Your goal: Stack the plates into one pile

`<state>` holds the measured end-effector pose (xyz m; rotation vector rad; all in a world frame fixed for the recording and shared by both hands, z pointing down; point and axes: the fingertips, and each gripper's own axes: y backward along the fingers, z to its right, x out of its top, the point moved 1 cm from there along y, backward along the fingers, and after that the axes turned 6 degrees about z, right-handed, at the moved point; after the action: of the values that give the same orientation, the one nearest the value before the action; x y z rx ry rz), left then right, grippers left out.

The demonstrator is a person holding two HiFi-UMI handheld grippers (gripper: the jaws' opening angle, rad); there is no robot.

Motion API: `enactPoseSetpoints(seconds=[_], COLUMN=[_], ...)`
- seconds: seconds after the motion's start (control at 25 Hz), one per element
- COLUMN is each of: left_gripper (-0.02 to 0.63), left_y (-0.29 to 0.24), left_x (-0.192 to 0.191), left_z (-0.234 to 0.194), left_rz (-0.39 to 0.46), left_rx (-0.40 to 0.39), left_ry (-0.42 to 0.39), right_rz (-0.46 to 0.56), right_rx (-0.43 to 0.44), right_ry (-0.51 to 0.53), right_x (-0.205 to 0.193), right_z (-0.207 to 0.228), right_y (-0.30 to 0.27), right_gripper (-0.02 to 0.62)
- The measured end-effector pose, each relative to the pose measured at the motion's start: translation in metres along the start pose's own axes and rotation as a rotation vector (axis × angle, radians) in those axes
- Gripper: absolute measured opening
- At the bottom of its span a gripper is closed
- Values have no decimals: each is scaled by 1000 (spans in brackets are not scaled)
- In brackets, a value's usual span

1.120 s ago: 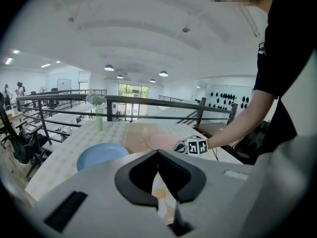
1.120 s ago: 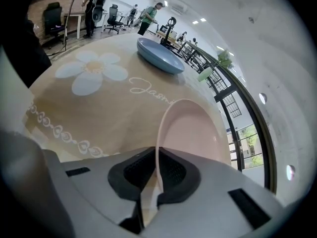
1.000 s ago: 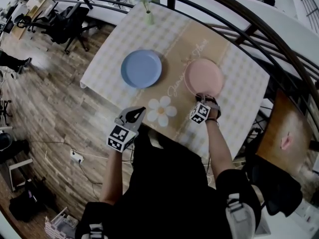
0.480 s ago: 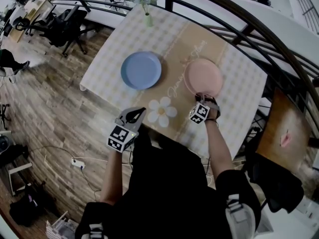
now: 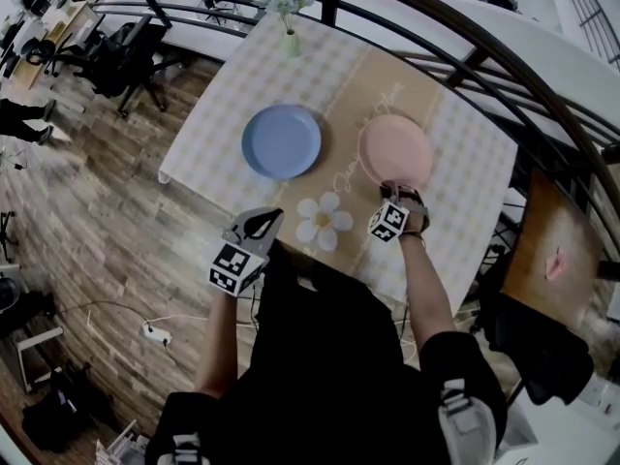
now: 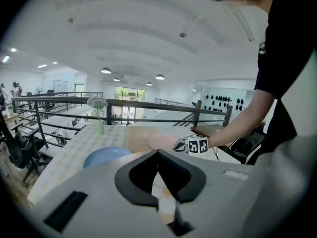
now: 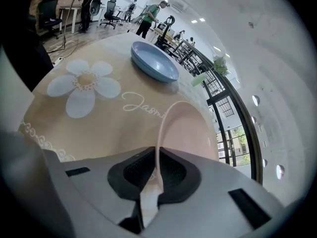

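A blue plate [image 5: 282,141] lies on the left half of the checked table [image 5: 218,114]. To its right, on the tan runner, is a pink plate [image 5: 395,150]. My right gripper [image 5: 400,190] is shut on the pink plate's near rim; in the right gripper view the rim [image 7: 159,133] runs thin and edge-on between the pads, with the blue plate [image 7: 154,62] beyond. My left gripper [image 5: 262,223] hovers at the table's front edge, shut and holding nothing. The left gripper view shows its tips [image 6: 158,152] meeting, the blue plate [image 6: 106,155] and the pink plate [image 6: 161,142] ahead.
A small vase of flowers [image 5: 291,37] stands at the table's far edge. A white daisy print [image 5: 325,219] marks the runner near me. A curved black railing [image 5: 465,56] runs behind the table, and a brown side table [image 5: 552,260] sits to the right.
The head view has shifted slightly, so the plates sit a little further right in the picture. Both grippers keep their places, the right one still clamped on the pink plate's rim.
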<state>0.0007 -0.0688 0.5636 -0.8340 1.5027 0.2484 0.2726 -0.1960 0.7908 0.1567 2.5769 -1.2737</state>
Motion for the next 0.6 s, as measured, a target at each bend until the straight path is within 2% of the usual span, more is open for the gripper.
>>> enactPoseSetpoints(seconds=[0.6], left_gripper=[0], left_y=[34], left_x=[11], left_z=[-63], left_rz=[12], left_rx=[-43], left_ry=[-17], right_rz=[-10], right_rx=[-33], right_ry=[-8], right_x=[69], right_z=[9], right_y=[-3], right_gripper=[17])
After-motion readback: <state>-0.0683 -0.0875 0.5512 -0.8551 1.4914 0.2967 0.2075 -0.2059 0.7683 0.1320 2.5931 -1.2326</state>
